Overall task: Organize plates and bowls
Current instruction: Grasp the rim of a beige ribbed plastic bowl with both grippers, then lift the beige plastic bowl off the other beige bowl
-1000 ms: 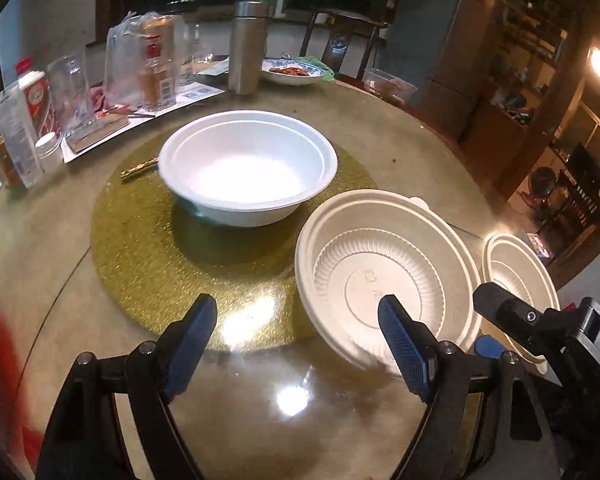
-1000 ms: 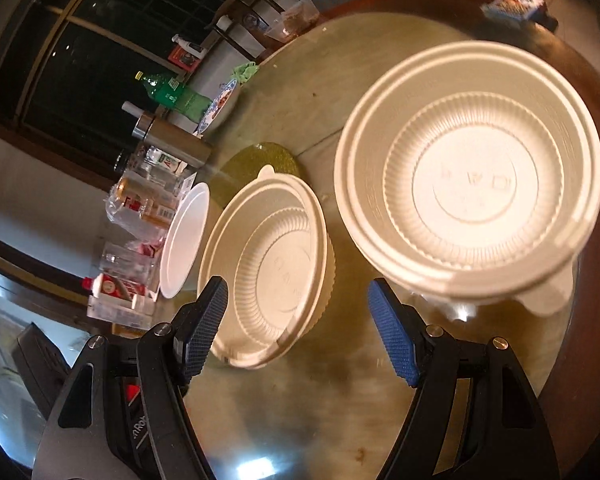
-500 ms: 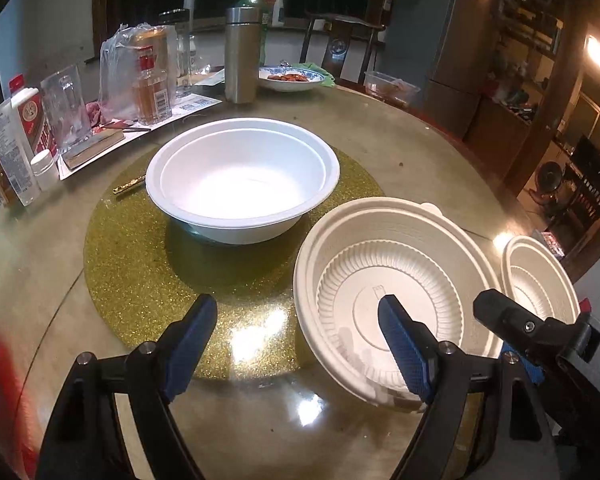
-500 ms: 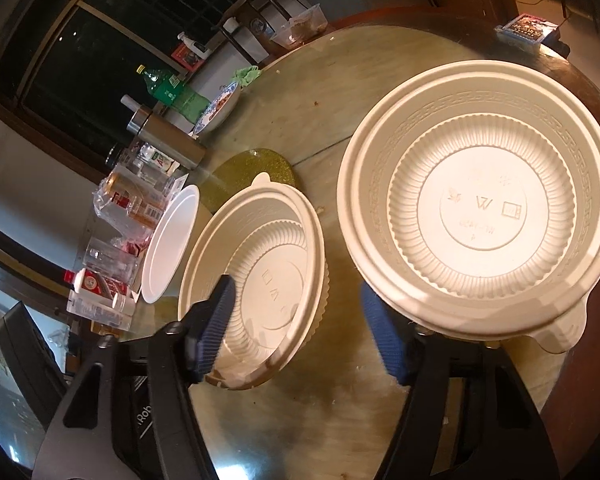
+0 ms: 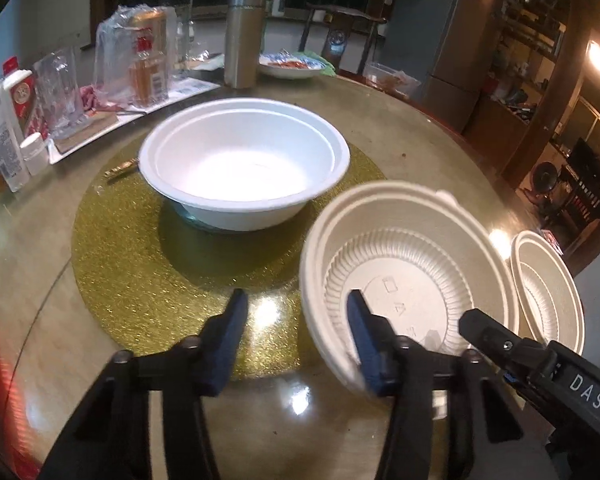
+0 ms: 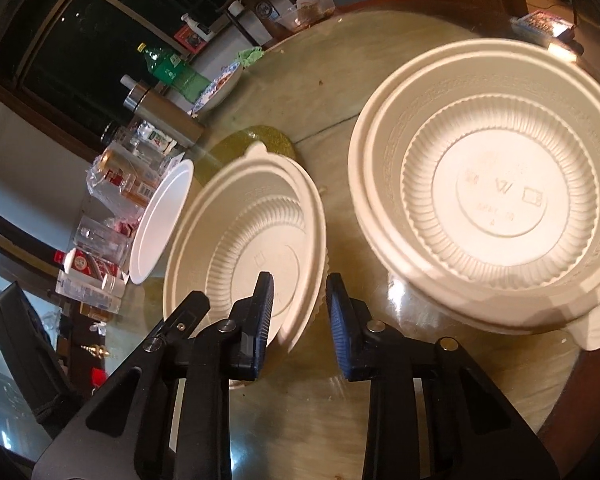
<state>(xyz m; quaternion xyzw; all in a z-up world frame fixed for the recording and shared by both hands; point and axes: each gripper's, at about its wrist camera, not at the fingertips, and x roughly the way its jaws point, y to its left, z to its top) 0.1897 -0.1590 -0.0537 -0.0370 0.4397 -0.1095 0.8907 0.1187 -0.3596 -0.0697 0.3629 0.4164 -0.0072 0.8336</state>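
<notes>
Rim of beige bowl (image 5: 412, 276) sits between closing left gripper (image 5: 296, 340) jaws.

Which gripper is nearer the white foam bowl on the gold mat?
Left. The left gripper sits at the gold mat's near edge, jaws closing across the beige bowl's rim, with the white foam bowl just ahead. The right gripper closes on that beige bowl's opposite rim, farther away.

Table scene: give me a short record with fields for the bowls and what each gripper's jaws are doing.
white bowl: upright on gold mat
middle beige bowl: rim between both grippers' jaws
second beige bowl: apart, untouched
left gripper: jaws closing, one finger inside middle beige bowl
right gripper: jaws closing over the same rim
</notes>
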